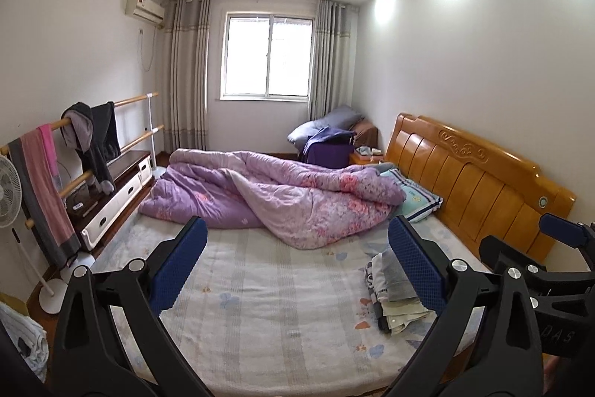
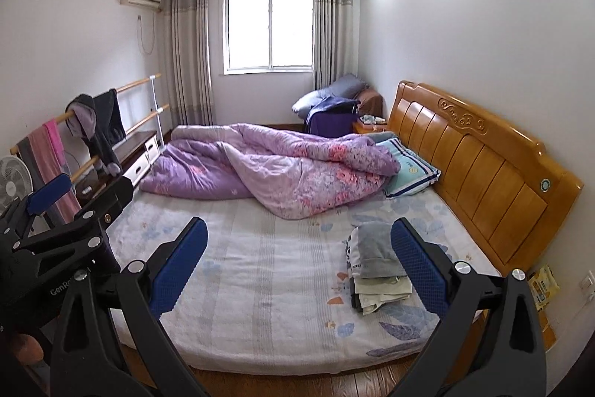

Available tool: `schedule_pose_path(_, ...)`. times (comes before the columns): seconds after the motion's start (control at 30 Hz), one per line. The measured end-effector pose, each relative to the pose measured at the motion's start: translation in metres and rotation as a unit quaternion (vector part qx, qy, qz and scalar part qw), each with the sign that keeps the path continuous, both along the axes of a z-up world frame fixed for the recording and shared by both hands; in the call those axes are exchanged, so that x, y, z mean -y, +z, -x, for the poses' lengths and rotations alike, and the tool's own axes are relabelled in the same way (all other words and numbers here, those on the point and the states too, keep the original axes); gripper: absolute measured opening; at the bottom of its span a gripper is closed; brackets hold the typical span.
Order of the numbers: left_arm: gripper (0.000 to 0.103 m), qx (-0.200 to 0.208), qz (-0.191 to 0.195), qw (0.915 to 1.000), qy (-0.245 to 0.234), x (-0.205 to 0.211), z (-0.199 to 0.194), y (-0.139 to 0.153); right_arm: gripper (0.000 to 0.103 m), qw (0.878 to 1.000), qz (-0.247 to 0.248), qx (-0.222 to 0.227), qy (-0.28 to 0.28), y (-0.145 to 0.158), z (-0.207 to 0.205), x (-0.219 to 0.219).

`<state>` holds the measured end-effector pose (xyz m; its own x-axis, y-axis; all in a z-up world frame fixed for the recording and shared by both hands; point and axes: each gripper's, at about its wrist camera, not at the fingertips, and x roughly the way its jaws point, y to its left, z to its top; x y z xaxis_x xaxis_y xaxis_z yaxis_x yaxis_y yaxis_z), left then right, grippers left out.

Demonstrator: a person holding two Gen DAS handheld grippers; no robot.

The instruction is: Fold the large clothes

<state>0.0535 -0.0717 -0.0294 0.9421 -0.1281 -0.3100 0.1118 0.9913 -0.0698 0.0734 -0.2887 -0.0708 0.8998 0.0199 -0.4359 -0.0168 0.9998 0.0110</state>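
A stack of folded clothes (image 1: 394, 293) lies on the bed (image 1: 267, 304) near the headboard side; it also shows in the right wrist view (image 2: 375, 270). My left gripper (image 1: 297, 266) is open and empty, held above the foot of the bed. My right gripper (image 2: 297, 266) is open and empty, held beside it above the bed's edge. The right gripper shows at the right of the left wrist view (image 1: 557, 263). The left gripper shows at the left of the right wrist view (image 2: 55, 222). Dark clothes (image 1: 95, 140) and a pink-grey towel (image 1: 41, 188) hang on a rack at the left.
A crumpled purple floral quilt (image 1: 282, 196) fills the far half of the bed. A pillow (image 1: 412, 199) lies by the wooden headboard (image 1: 476, 177). A white fan (image 1: 11, 196) and a low cabinet (image 1: 119, 188) stand left. A wood floor (image 2: 297, 382) lies below.
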Motion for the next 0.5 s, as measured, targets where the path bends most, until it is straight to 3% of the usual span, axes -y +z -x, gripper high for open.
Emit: schedule_pose_path(0.5, 0.098, 0.014, -0.003, 0.9999, 0.004, 0.004, 0.014, 0.013, 0.095, 1.000, -0.005, 0.014, -0.004, 0.010, 0.014, 0.009)
